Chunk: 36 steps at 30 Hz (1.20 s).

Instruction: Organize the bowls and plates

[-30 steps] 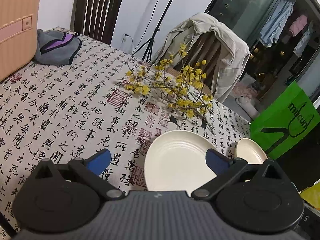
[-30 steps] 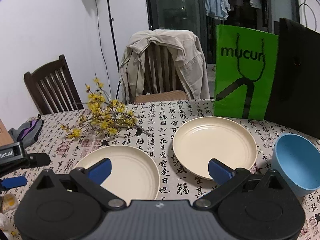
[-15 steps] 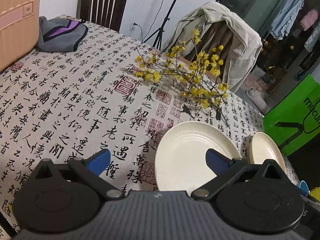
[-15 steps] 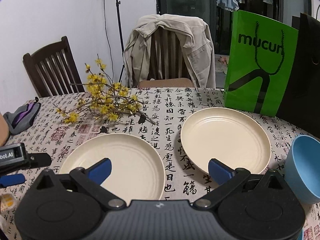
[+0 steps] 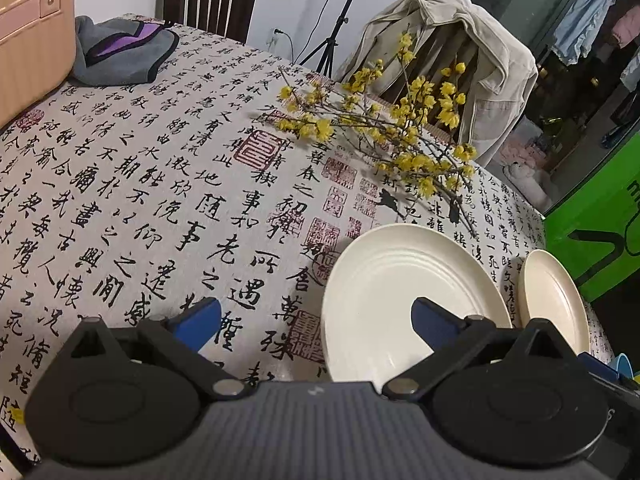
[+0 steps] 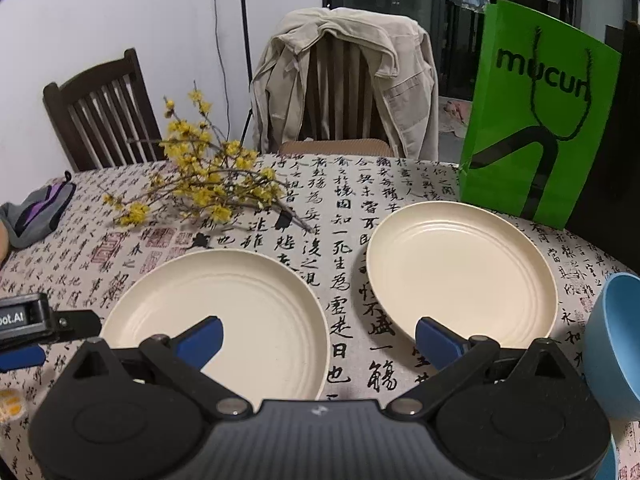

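Low in the left wrist view, the left tongs gape wide and empty, a cream plate at lower right on the desk. From the right wrist view, the right tongs gape empty above two plates: near plate lower centre, far plate right, blue bowl at the right edge.

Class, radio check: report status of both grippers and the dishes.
Left gripper open, empty; right gripper open, empty. Two cream plates flat, apart; blue bowl at right. Yellow flower branch lies behind plates.
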Each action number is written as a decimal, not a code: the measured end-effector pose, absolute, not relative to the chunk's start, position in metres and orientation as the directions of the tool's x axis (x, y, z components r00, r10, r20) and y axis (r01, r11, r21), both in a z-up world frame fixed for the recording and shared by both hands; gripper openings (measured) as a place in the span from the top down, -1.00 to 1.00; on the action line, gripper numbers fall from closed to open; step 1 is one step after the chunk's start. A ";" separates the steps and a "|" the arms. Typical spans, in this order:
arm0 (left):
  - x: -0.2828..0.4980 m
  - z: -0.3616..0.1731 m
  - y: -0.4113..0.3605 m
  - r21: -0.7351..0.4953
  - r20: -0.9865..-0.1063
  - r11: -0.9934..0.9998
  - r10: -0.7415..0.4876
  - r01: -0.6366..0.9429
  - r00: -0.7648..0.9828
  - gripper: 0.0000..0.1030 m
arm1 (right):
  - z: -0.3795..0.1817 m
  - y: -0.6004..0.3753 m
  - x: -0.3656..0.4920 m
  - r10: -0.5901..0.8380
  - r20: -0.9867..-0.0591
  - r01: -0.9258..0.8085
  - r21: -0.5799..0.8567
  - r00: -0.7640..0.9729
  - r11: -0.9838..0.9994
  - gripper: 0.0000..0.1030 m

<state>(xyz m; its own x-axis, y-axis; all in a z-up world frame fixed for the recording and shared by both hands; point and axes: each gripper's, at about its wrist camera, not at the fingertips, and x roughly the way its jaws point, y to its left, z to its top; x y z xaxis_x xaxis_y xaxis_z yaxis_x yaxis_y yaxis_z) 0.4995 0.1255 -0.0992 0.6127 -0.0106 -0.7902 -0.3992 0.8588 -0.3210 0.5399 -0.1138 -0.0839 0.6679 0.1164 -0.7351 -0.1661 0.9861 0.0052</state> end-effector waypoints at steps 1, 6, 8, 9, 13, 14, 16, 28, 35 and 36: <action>0.501 -0.101 0.125 -0.319 -0.795 0.859 -0.013 -0.399 0.607 -1.00 | -0.085 -0.112 0.540 0.113 -0.737 -0.170 -0.003 0.666 0.985 -0.98; 0.504 -0.107 0.125 -0.315 -0.805 0.860 -0.018 -0.401 0.593 -1.00 | -0.089 -0.107 0.543 0.106 -0.750 -0.188 -0.024 0.653 0.982 -0.93; 0.504 -0.108 0.124 -0.309 -0.806 0.862 -0.013 -0.401 0.592 -1.00 | -0.091 -0.108 0.543 0.104 -0.753 -0.190 -0.029 0.650 0.981 -0.88; 0.504 -0.109 0.124 -0.310 -0.807 0.862 -0.016 -0.400 0.591 -1.00 | -0.092 -0.108 0.544 0.102 -0.756 -0.191 -0.031 0.647 0.981 -0.84; 0.507 -0.114 0.124 -0.311 -0.815 0.860 -0.023 -0.404 0.579 -1.00 | -0.094 -0.108 0.547 0.104 -0.763 -0.190 -0.025 0.638 0.981 -0.77; 0.508 -0.116 0.124 -0.310 -0.818 0.861 -0.025 -0.403 0.575 -1.00 | -0.095 -0.108 0.547 0.101 -0.762 -0.188 -0.028 0.640 0.982 -0.74; 0.510 -0.119 0.125 -0.307 -0.824 0.860 -0.027 -0.406 0.565 -1.00 | -0.096 -0.107 0.547 0.094 -0.763 -0.188 -0.037 0.640 0.981 -0.72; 0.516 -0.126 0.122 -0.281 -0.829 0.872 -0.009 -0.401 0.560 -0.83 | -0.108 -0.105 0.561 0.113 -0.814 -0.212 -0.013 0.570 0.977 -0.18; 0.516 -0.127 0.117 -0.269 -0.820 0.886 -0.005 -0.377 0.573 -0.59 | -0.118 -0.103 0.574 0.143 -0.840 -0.232 0.021 0.523 0.972 0.11; 0.517 -0.127 0.116 -0.267 -0.819 0.889 -0.006 -0.372 0.574 -0.56 | -0.118 -0.102 0.574 0.142 -0.843 -0.239 0.017 0.519 0.971 0.14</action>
<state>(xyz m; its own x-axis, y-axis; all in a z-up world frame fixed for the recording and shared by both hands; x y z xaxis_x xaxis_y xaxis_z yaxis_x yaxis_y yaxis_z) 0.5168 0.1160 -0.1273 0.5736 -0.0062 -0.8191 -0.3720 0.8890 -0.2672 0.5745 -0.1019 -0.1177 0.5191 0.1420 -0.8428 -0.2387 0.9710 0.0166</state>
